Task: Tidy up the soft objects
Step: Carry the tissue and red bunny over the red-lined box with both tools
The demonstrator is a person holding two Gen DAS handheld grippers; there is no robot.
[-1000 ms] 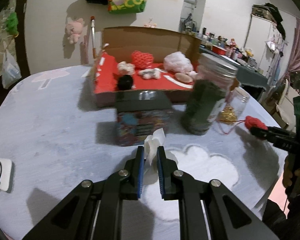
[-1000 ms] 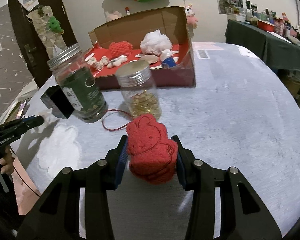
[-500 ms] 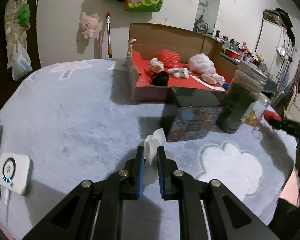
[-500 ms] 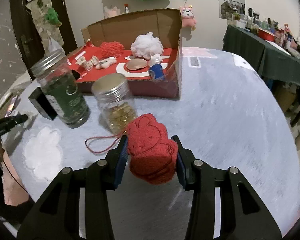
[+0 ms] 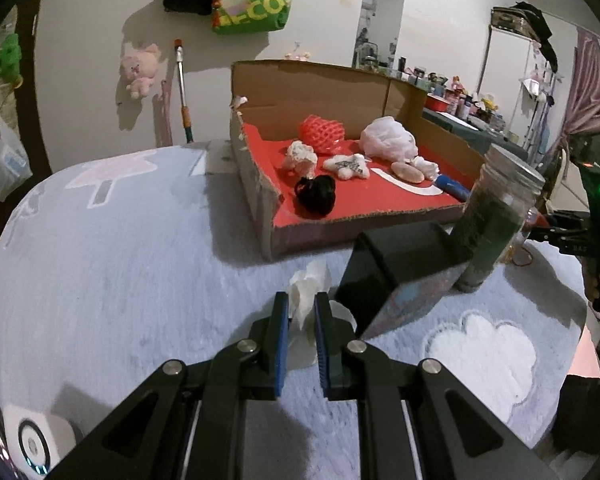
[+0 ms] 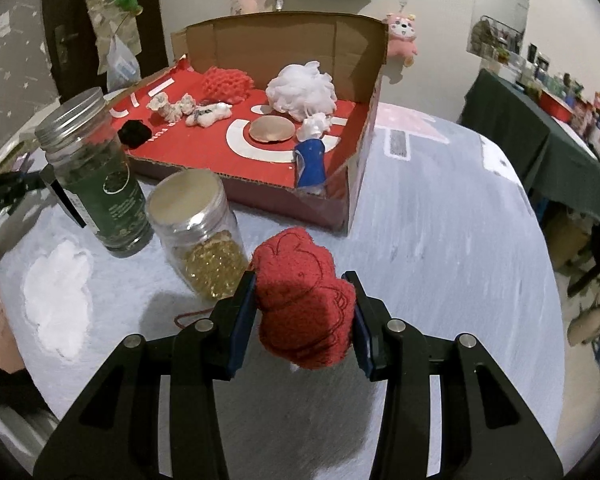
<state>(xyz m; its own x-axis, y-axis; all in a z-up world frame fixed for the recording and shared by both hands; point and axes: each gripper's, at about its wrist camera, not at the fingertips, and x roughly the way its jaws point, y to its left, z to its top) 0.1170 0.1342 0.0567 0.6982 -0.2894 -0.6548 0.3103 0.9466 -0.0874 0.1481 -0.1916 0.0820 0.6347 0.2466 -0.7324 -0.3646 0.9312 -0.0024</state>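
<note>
My left gripper (image 5: 301, 312) is shut on a crumpled white tissue (image 5: 306, 294), held just above the grey-blue table cover. My right gripper (image 6: 304, 300) is shut on a red plush towel toy (image 6: 304, 308) with a red cord, held above the table beside a jar. The open cardboard box with a red floor (image 5: 380, 204) (image 6: 260, 160) stands ahead. It holds several soft things: a red net ball (image 5: 322, 134), a white puff (image 6: 302, 90), small white toys and a black scrunchie (image 5: 316, 196).
A dark box (image 5: 404, 268) stands right of the tissue. A green-filled jar (image 6: 96, 172) and a jar of gold beads (image 6: 200, 236) stand before the cardboard box. A white device (image 5: 32, 444) lies at the near left. Shelves and a dark table stand at the right.
Both grippers have moved closer to the box, still holding their loads. The left view has swung round the box's left side. The right gripper has risen past the jars.
</note>
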